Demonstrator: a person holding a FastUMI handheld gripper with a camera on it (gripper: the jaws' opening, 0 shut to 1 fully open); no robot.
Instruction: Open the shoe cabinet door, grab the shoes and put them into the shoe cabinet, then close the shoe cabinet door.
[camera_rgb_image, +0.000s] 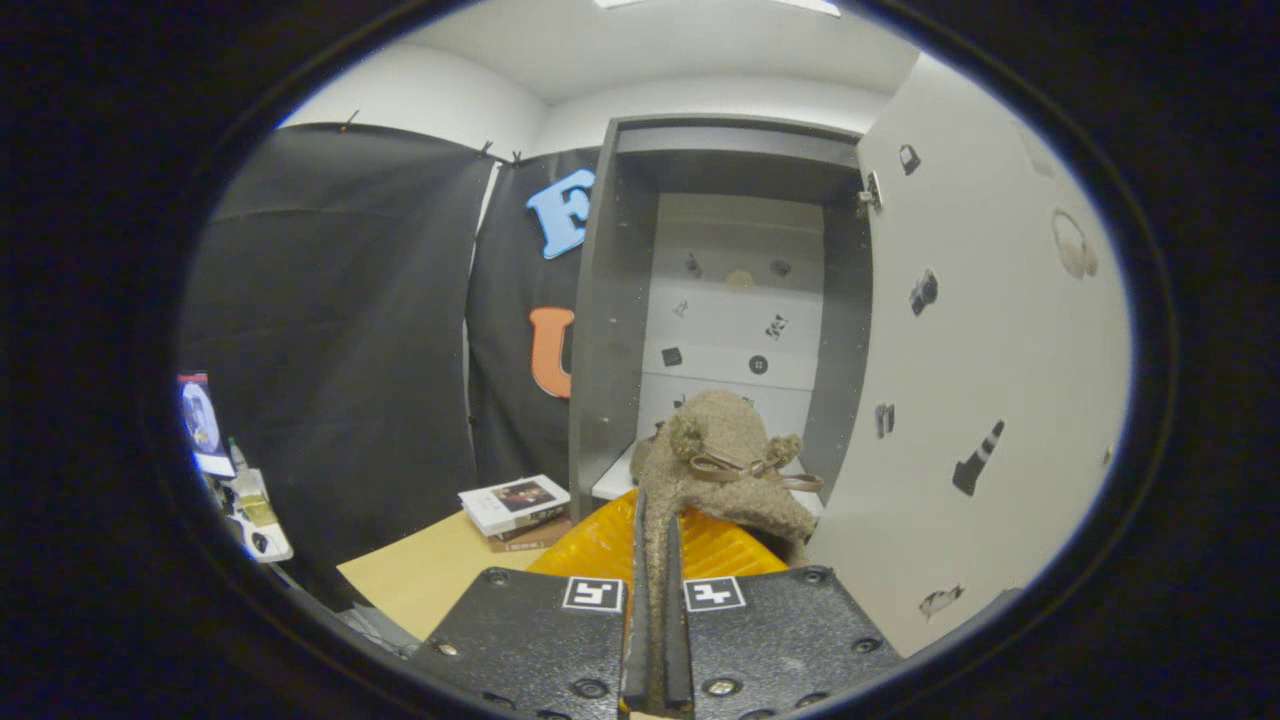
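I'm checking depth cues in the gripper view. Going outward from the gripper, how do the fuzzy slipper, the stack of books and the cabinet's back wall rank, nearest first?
1. Fuzzy slipper: pinched between the gripper fingers.
2. Stack of books: on the table, ahead to the left.
3. Cabinet's back wall: straight ahead, beyond the slipper, deepest.

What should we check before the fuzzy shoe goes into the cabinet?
1. Cabinet door swung open: ok.
2. Gripper fingers pinched on the fuzzy shoe: ok.
3. Cabinet straight ahead of the shoe: ok.
4. Room on the bottom shelf: cannot tell, the shoe hides most of it.
5. Books on the table are off to the side, out of the way: ok.
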